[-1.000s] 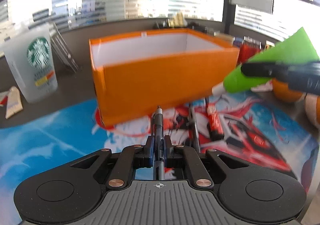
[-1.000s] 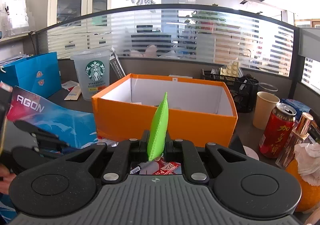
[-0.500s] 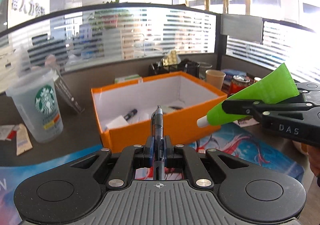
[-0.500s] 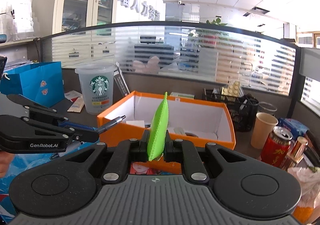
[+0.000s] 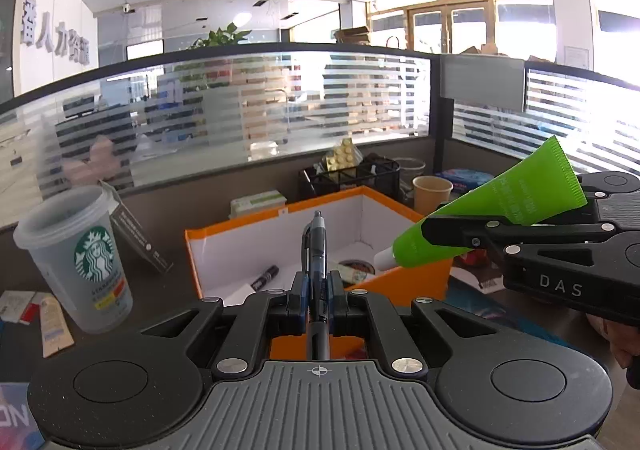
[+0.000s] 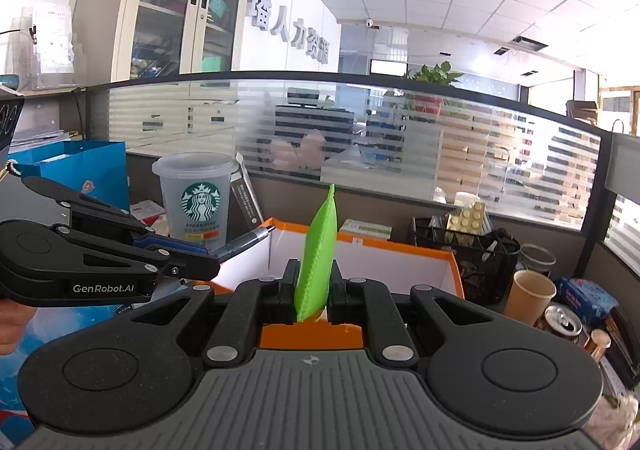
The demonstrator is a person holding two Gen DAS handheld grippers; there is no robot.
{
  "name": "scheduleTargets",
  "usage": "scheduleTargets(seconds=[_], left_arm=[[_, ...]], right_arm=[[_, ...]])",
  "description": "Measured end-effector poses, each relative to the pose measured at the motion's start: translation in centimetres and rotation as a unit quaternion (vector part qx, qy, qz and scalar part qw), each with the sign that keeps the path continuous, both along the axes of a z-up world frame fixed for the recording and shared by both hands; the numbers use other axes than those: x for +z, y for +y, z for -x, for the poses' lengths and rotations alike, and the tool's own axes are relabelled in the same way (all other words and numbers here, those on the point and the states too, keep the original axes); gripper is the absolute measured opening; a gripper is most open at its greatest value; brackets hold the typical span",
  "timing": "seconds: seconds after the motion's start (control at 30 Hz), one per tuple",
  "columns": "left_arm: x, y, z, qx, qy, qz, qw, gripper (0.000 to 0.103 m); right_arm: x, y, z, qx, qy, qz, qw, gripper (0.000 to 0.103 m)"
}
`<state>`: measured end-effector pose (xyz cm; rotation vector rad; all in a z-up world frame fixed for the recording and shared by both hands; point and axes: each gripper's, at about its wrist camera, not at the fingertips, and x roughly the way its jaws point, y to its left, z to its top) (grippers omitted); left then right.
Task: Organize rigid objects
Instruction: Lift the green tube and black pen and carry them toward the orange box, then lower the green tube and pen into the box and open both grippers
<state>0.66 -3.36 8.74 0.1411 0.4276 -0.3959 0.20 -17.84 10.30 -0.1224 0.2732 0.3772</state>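
Clamping a pen [image 5: 316,250], the left gripper's [image 5: 317,292] jaws; right gripper's [image 6: 314,290] jaws pinch a green tube [image 6: 318,254] above the orange box [image 5: 400,209].

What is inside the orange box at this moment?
Inside the orange box, the left wrist view shows a black marker and a round, tape-like item on the white floor. The left gripper with its pen covers the near part.

Two tools: the left tool [image 5: 318,290] and the right tool [image 6: 314,290]. One pen [image 5: 316,250], one green tube [image 5: 488,217], one orange box [image 5: 416,278] holding one black marker [image 5: 264,277]. One Starbucks cup [image 5: 86,262], one paper cup [image 5: 432,191], one red can [image 6: 562,324], one wire basket [image 6: 468,254], one blue bag [image 6: 76,173].
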Motion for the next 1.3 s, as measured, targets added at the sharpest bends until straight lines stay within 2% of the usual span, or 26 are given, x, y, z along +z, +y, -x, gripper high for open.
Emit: scheduleTargets(seconds=[0.37, 0.77, 1.3], left_arm=[[0.3, 0.4, -4.8, 0.010, 0.018, 0.014, 0.9997, 0.007], [-3.1, -0.4, -12.0, 0.020, 0.073, 0.013, 0.9970, 0.007], [-5.0, -0.3, -16.2, 0.030, 0.101, -0.019, 0.9943, 0.007]], right_arm=[[1.0, -0.4, -3.4, -0.004, -0.007, -0.008, 1.000, 0.011], [-0.8, -0.6, -10.0, -0.006, 0.021, -0.022, 1.000, 0.011], [-3.0, 1.3, -14.8, 0.003, 0.054, 0.023, 0.998, 0.011]])
